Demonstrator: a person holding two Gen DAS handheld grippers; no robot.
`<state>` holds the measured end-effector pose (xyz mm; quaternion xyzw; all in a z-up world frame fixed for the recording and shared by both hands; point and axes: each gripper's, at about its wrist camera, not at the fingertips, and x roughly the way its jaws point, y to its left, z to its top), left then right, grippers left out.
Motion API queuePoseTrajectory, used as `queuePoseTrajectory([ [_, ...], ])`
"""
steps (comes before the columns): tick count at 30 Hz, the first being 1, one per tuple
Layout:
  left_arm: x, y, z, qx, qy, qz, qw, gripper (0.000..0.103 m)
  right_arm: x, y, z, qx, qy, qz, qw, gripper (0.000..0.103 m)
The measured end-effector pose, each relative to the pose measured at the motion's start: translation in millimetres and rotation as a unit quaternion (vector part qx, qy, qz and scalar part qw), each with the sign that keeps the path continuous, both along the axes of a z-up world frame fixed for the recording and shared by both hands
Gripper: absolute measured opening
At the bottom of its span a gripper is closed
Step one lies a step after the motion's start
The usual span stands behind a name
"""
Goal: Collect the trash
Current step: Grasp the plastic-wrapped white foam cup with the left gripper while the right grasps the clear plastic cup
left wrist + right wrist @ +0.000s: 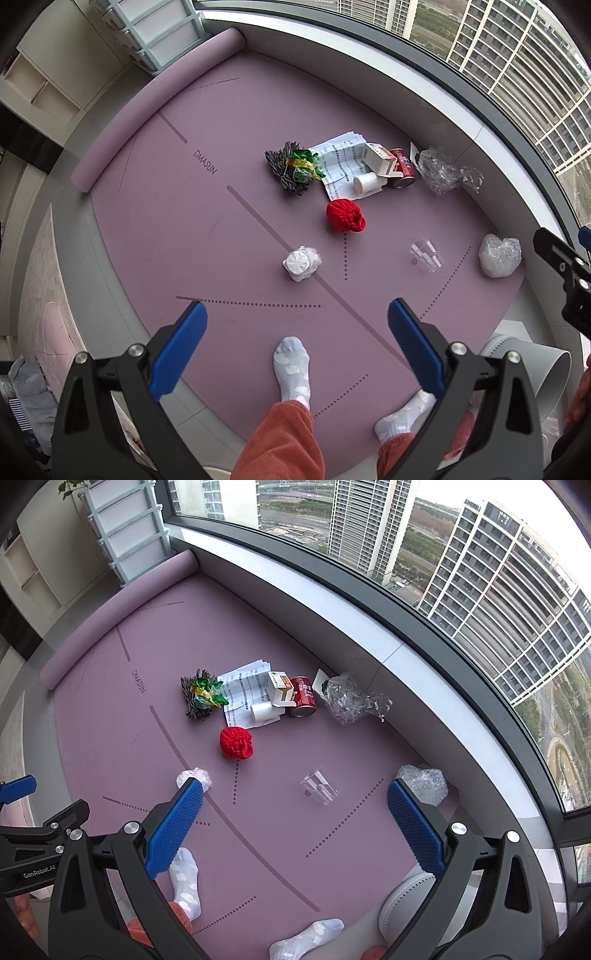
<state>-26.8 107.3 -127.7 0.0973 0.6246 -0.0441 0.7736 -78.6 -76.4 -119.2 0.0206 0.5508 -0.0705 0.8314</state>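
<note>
A: Where did the left wrist camera look from?

B: From high above the purple mat (pixel 184 229), tilted down and forward between its own 2 blue fingers (pixel 177 350). It sat far from the litter, with the person's socked feet (pixel 291 365) under it.

A: And the right wrist camera?

B: Same height or so, facing the same way, but placed further right and aimed more at the window (pixel 424 602).

A: What did the 2 views share?

B: The mat, the red bag (pixel 345 216) (pixel 236 742), the soda can (pixel 402 168) (pixel 303 696), and the paper sheet (pixel 338 162) (pixel 243 694). Each also caught the other gripper at its edge: the right gripper (pixel 565 266) and the left gripper (pixel 22 790).
</note>
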Motion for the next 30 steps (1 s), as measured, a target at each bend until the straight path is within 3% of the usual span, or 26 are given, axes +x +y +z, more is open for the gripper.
queuePoseTrajectory([
  [10,19,11,-164,-0.007,-0.002,-0.039,0.9992,0.098,27,16,-151,-0.014,0.016,0.035,0.999,0.096],
  [17,36,10,-272,0.008,0.001,-0.06,0.9982,0.098,50,3,-256,-0.067,0.026,0.1,0.992,0.096],
  [24,46,13,-336,0.012,0.002,-0.045,0.9989,0.098,61,-29,-339,-0.093,0.063,0.14,0.984,0.096],
  [29,57,9,-365,0.01,-0.011,-0.042,0.999,0.098,66,-42,-376,-0.09,0.083,0.146,0.982,0.095],
  [30,60,7,-369,0.007,-0.014,-0.042,0.999,0.098,68,-43,-381,-0.091,0.084,0.151,0.981,0.09],
])
